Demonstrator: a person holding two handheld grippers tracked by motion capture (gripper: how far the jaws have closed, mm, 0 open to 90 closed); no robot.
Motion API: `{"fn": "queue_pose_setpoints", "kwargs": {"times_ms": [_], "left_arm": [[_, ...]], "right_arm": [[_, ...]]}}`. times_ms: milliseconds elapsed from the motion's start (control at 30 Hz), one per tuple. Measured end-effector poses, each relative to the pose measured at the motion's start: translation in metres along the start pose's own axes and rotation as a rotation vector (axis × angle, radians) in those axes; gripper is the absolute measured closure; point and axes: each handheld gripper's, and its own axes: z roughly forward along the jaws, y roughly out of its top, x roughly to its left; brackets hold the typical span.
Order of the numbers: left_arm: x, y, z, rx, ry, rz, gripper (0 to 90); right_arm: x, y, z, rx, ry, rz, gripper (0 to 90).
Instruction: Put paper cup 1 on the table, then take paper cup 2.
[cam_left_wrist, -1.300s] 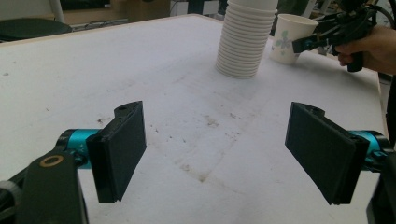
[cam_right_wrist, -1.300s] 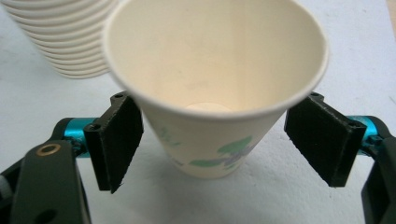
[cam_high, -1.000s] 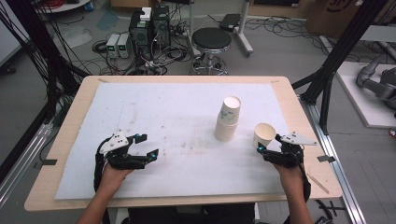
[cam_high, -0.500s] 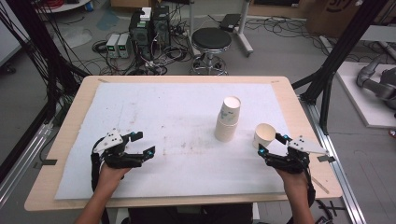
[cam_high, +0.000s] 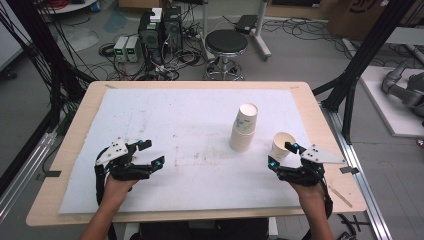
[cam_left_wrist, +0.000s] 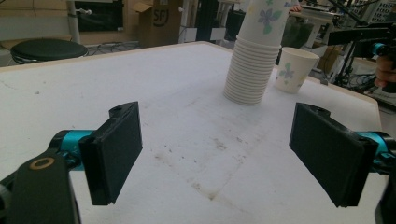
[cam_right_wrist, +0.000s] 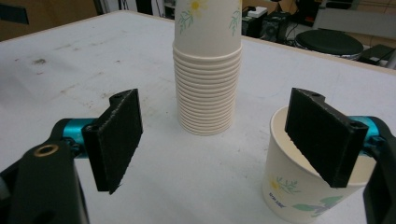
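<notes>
At the lower right of the high view, the right gripper stands wide open and empty just beside a single paper cup, a tapered white cup with a floral print. In the right gripper view one flat black foam-faced jaw overlaps the cup's rim; contact cannot be judged. Left of it, right of centre, rises a ribbed stack of paper cups. At lower left, the left gripper has just been opening, nothing between its jaws, over the stained white table cover.
</notes>
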Motion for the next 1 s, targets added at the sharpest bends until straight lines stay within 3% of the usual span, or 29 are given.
{"fn": "queue_pose_setpoints", "kwargs": {"times_ms": [300, 700, 1000], "left_arm": [[0.001, -0.002, 0.003, 0.008, -0.012, -0.003, 17.1], [0.001, -0.002, 0.006, 0.012, -0.016, -0.009, 17.1], [0.000, 0.013, 0.016, 0.009, -0.034, 0.003, 17.1]], "right_arm": [[0.001, -0.001, 0.002, 0.017, 0.005, -0.037, 19.4], [0.004, -0.003, 0.006, 0.025, 0.038, -0.036, 19.4], [0.005, -0.007, 0.004, 0.045, 0.049, -0.045, 19.4]]}}
